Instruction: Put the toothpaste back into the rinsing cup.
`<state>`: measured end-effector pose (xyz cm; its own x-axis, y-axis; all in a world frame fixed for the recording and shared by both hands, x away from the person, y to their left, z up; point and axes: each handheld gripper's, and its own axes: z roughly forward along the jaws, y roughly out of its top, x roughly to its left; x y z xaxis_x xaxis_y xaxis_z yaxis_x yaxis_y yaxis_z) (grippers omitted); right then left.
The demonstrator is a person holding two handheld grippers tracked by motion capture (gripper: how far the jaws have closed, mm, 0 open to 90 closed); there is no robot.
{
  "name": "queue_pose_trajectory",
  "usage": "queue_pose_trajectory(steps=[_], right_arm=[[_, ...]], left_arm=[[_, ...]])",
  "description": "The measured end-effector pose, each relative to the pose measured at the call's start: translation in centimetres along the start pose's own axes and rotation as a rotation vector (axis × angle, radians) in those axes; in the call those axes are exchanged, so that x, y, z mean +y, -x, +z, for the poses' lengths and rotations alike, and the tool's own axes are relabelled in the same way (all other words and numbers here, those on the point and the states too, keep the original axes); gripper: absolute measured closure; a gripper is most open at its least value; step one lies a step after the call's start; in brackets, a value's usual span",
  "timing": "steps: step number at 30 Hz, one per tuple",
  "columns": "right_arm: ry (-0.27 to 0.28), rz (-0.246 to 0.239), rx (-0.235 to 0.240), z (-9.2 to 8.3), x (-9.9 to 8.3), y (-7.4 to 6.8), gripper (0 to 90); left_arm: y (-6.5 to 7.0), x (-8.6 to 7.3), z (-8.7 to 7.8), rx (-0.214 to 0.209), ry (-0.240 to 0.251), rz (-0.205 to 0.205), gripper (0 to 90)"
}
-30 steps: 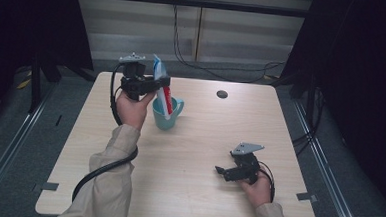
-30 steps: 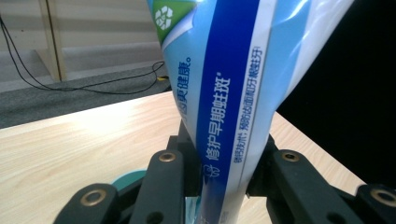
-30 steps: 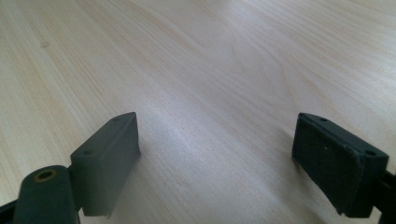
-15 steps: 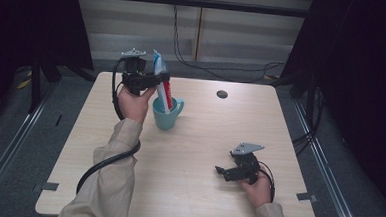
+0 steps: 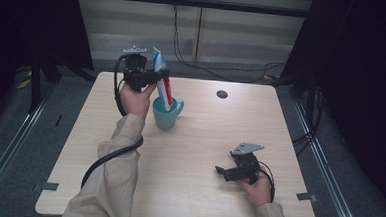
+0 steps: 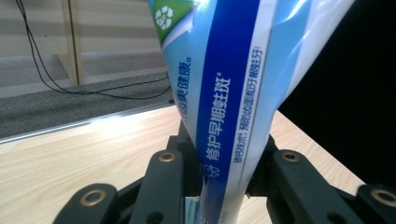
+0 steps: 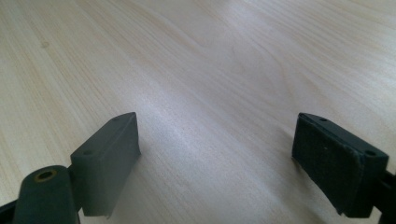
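A blue, white and red toothpaste tube (image 5: 161, 77) stands tilted, its lower end reaching into a teal mug (image 5: 166, 118) on the far left part of the wooden table (image 5: 194, 138). My left gripper (image 5: 163, 75) is shut on the tube's upper part from the left. In the left gripper view the tube (image 6: 229, 88) rises between the two black jaws of my left gripper (image 6: 224, 161). My right gripper (image 5: 221, 171) rests low on the table near the front right, open. In the right gripper view there is bare wood between the fingers of my right gripper (image 7: 217, 149).
A small dark round object (image 5: 222, 94) lies near the table's far edge, right of the mug. Black cables (image 5: 203, 64) run along the floor behind the table. The left gripper's cable (image 5: 111, 157) loops across the table's left side.
The left hand has shifted slightly toward the far edge with the tube still held. The right gripper has stayed where it was.
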<state>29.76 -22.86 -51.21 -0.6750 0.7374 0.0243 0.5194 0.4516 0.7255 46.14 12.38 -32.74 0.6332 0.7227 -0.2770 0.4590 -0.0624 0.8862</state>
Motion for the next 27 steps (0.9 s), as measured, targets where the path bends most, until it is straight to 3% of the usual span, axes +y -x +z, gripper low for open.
queue_pose_trajectory(steps=[27], right_arm=[[0.002,-0.001,0.001,0.0,0.0,0.0,14.2]], left_arm=[[-1.4,-2.9,2.4,0.071,-0.056,-0.003,73.3]])
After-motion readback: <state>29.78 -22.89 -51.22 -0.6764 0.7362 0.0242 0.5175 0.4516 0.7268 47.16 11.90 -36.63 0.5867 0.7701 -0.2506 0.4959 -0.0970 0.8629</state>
